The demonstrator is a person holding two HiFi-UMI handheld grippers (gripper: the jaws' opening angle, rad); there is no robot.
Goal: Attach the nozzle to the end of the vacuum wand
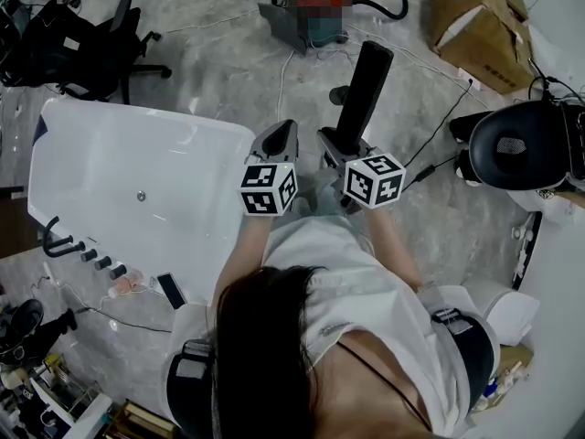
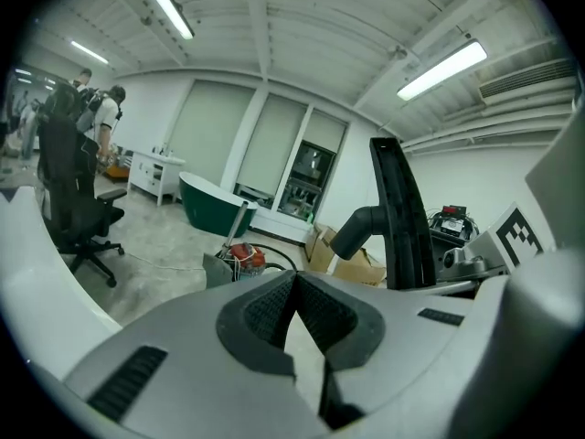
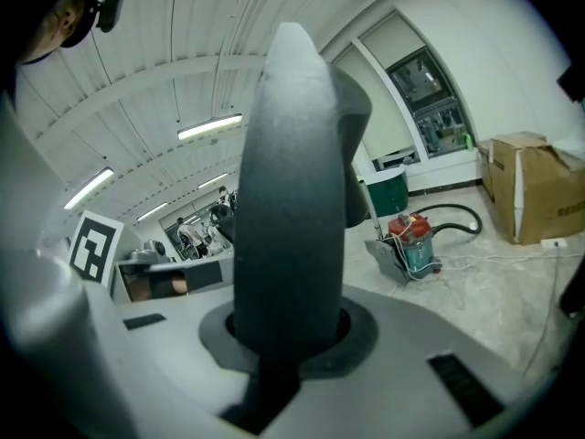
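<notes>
- Black nozzle (image 1: 366,85): was clamped in my right gripper (image 1: 340,146), its length rising above the jaws.
- My left gripper (image 1: 280,137): jaws were pressed together, empty, just left of the nozzle.

**Room and Surroundings: Condition as Observed**

A grey, marbled floor (image 1: 228,62) is noted, with loose cables (image 1: 430,62) trailed across it. A white bathtub (image 1: 137,181) is placed at the left of the head view, and black fittings (image 1: 91,254) are mounted along its near rim. A black office chair (image 1: 87,39) is stationed beyond it, and a second black chair (image 1: 516,144) is seen at the right. A cardboard box (image 1: 480,26) is set on the floor at the upper right. In the left gripper view, white walls (image 2: 466,176) and a white ribbed ceiling (image 2: 302,26) with lit strip lights (image 2: 443,69) are recorded. Tall pale window panels (image 2: 265,149), a dark green bathtub (image 2: 206,204) and a white cabinet (image 2: 155,174) are ranged along the far wall.
</notes>
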